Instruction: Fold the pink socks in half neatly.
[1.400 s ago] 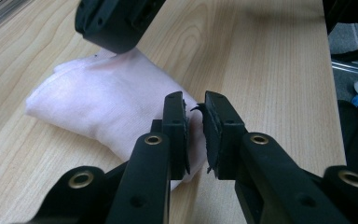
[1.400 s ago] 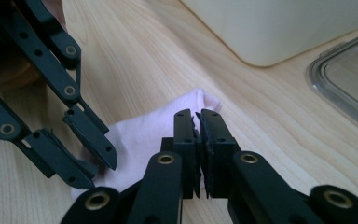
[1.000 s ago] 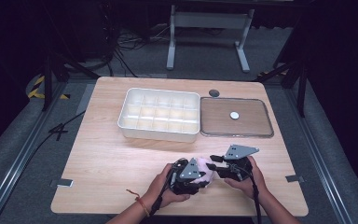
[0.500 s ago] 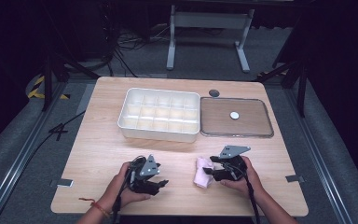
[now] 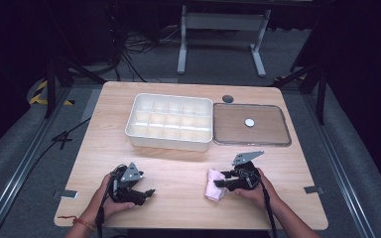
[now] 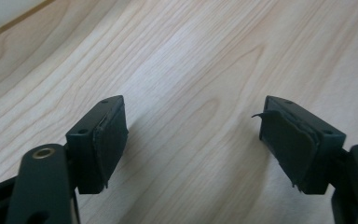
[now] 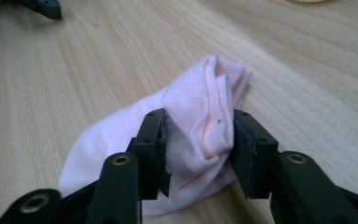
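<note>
Wooden tabletop [image 5: 178,163], near its front edge toward the right corner: pink sock [image 7: 191,126], folded, soft, light, limp; best gripped across the bunched fold. Right gripper [image 7: 198,140] clamped there, jaws just closing; left gripper [image 6: 191,140] spread, just opening, empty.

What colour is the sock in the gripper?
Pale pink sock, best seen in the right gripper view.

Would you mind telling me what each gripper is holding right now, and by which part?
The right gripper pinches the pink sock across its bunched, folded middle. The left gripper holds nothing; its jaws stand open over the bare table.
</note>
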